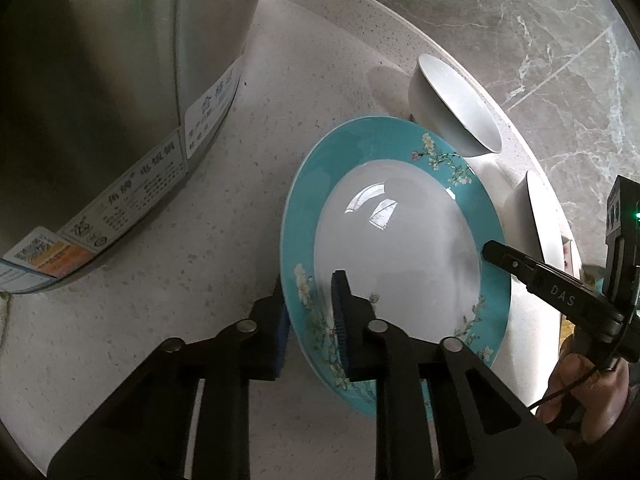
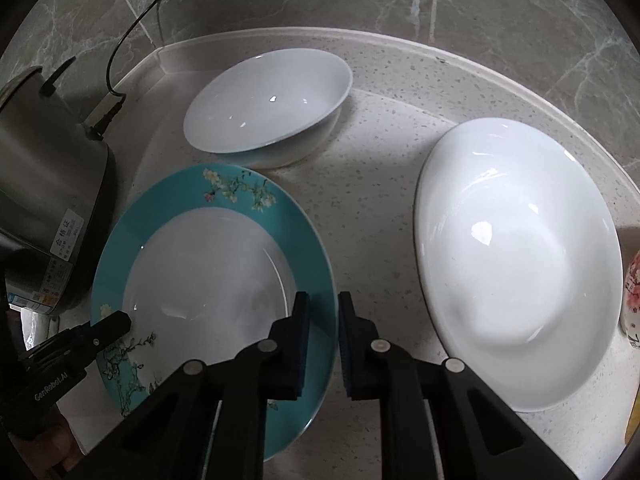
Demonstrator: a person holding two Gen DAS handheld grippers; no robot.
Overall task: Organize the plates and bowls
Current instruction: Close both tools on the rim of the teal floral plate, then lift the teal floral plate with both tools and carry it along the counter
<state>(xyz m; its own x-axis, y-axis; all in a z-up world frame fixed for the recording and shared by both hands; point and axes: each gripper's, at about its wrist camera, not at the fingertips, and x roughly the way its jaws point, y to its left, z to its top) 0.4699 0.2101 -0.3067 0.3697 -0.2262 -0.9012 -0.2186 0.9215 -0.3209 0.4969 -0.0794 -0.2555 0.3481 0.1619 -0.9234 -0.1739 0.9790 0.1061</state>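
Observation:
A teal-rimmed plate [image 1: 396, 240] [image 2: 208, 264] with a white centre and flower sprigs lies on the speckled counter. In the left wrist view my left gripper [image 1: 309, 284] is shut on the plate's near-left rim, one pad above and one outside the edge. In the right wrist view my right gripper [image 2: 324, 298] is shut on the opposite rim in the same way. Each gripper shows in the other's view, the right gripper [image 1: 492, 252] and the left gripper [image 2: 120, 322]. A white bowl [image 2: 268, 104] [image 1: 456, 108] stands behind the plate. A wide white bowl [image 2: 516, 256] [image 1: 536, 216] sits to the right.
A steel rice cooker [image 1: 100, 120] [image 2: 44, 184] stands close on the plate's left, its power cord [image 2: 132, 28] running up the marble wall. A floral cup [image 2: 632, 300] sits at the far right edge. The counter's raised lip [image 2: 360, 36] curves behind the bowls.

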